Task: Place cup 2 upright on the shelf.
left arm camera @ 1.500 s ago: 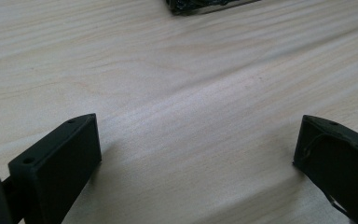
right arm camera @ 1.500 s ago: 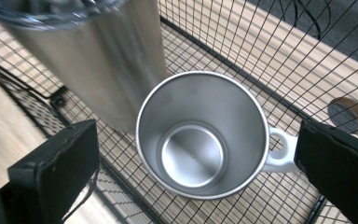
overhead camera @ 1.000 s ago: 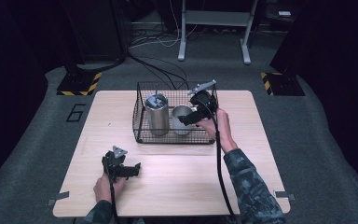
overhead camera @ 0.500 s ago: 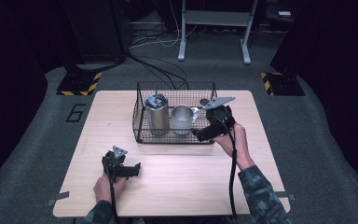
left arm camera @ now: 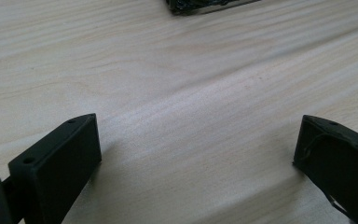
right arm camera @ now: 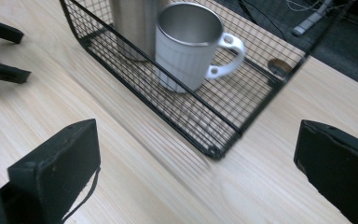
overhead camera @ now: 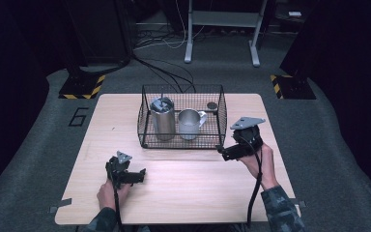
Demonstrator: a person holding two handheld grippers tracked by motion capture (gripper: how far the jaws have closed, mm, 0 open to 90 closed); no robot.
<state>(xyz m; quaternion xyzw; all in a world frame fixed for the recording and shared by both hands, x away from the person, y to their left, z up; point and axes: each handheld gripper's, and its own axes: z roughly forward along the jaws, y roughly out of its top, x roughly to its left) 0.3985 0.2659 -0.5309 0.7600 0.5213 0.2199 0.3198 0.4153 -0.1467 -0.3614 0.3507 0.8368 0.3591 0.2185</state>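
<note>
High view: the wire basket sits in the upper middle of the wooden table. Inside it, two things stand upright — a tall steel tumbler at the left with a lid on top, and a steel mug just beside it on the right, its handle pointing toward the right of the frame. A small dark round object lies at the basket's far right corner; what it is I cannot tell.

The right gripper is right of centre, held by the right hand just outside the basket's near right corner. The forearm, in a camouflage sleeve, comes up from the lower right, wrist bent so the gripper tips point left toward the basket corner. The grey plate rides on top and the cable hangs down along the forearm.

Right gripper view: jaws spread wide, nothing between them. Through the gap shows the basket's near corner, with the mug in the upper middle of the frame, open mouth up, and the tumbler behind it.

The left gripper is at lower left of the high view, low over the table and well apart from the basket, tips pointing right. The left hand grips it from below.

Left gripper view: jaws spread wide over bare wood — holding nothing. A sliver of the basket shows at the top edge.
</note>
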